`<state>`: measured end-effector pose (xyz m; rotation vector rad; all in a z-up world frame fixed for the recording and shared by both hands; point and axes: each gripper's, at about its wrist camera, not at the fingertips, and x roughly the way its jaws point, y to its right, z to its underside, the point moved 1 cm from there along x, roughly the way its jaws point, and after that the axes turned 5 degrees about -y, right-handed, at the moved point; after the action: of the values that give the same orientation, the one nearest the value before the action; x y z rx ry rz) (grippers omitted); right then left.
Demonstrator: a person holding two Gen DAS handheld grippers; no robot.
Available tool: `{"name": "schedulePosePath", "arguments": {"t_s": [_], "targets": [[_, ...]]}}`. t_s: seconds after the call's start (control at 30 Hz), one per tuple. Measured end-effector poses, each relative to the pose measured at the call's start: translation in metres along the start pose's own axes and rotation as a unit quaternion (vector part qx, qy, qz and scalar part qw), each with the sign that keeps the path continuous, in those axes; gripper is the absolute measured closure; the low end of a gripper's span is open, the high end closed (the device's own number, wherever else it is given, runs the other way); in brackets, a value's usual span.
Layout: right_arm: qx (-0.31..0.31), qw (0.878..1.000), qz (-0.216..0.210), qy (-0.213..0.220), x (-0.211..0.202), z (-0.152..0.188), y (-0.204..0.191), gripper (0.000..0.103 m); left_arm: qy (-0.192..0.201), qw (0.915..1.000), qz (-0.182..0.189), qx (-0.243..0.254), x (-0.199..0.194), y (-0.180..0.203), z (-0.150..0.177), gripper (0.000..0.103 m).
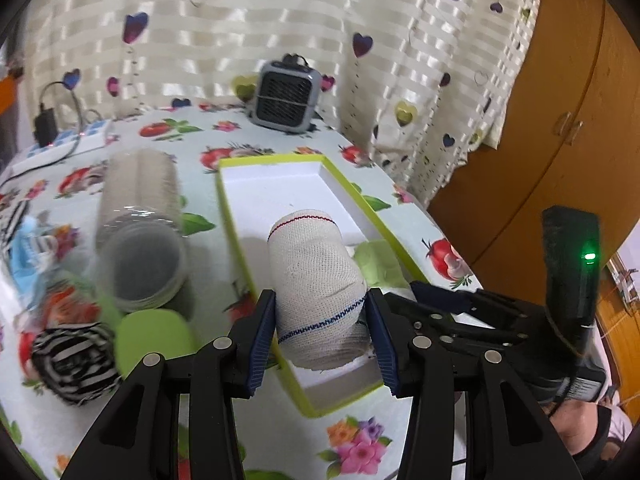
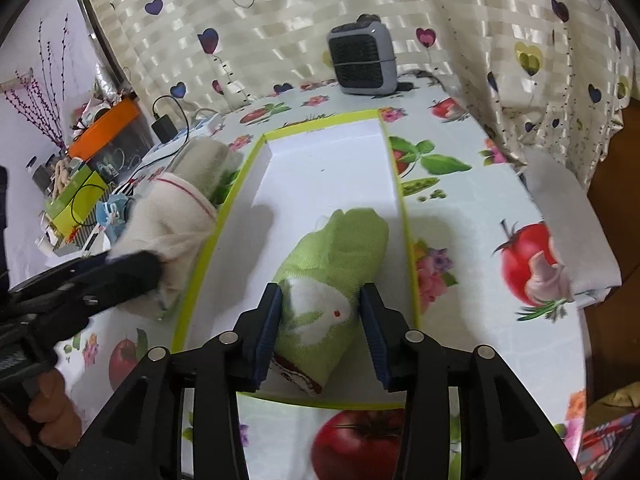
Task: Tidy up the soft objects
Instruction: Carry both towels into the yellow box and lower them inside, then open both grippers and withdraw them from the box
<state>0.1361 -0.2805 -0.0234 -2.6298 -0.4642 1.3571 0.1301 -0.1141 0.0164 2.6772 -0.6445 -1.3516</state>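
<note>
A surface (image 2: 460, 208) under a fruit-and-flower printed cloth stands before a cream curtain with heart shapes, and on it lies a shallow white cardboard tray with a lime-green rim (image 2: 394, 168). The left hand-held gripper (image 1: 322, 320) clamps a rolled cream elastic bandage with red and blue stitched edges (image 1: 316, 268) over the tray's left rim. The right hand-held gripper (image 2: 320, 320) stands with its pads slightly apart around one folded green cloth with a white rabbit print (image 2: 332, 272) lying inside the tray's near end. Only the left wrist view shows, left of the tray, one clear-wrapped beige roll (image 1: 140, 216) and one black-and-white striped roll (image 1: 74, 360).
</note>
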Motion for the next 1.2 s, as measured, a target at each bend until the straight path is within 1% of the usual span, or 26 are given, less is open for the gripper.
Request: {"name": "schedulePosePath", "arguments": {"t_s": [0.1,0.23,0.5,0.63,0.87,1.2], "targets": [[-0.003,1.000,0.005,0.017,-0.011,-0.001,0.004,0.060,-0.011,0.9999,0.008,0.007,0.013,0.004,-0.002,0.058],[0.002,1.000,0.006,0.028,-0.018,-0.003,0.005,0.059,-0.025,0.9996,0.010,0.010,0.024,0.005,-0.003,0.058],[0.004,0.999,0.000,0.035,-0.024,-0.002,0.003,0.059,-0.014,0.9997,0.014,0.013,0.020,0.004,-0.005,0.058],[0.000,0.999,-0.002,0.042,-0.031,0.001,-0.001,0.059,-0.008,0.9998,0.016,0.010,0.006,0.001,0.003,0.058],[-0.016,0.999,-0.016,0.050,-0.041,0.007,-0.016,0.059,0.009,0.9999,-0.006,0.001,-0.023,-0.005,0.019,0.058],[-0.063,0.996,-0.049,0.034,-0.041,0.024,-0.057,0.059,0.018,0.9992,-0.032,-0.014,-0.052,-0.016,0.043,0.058]]}}
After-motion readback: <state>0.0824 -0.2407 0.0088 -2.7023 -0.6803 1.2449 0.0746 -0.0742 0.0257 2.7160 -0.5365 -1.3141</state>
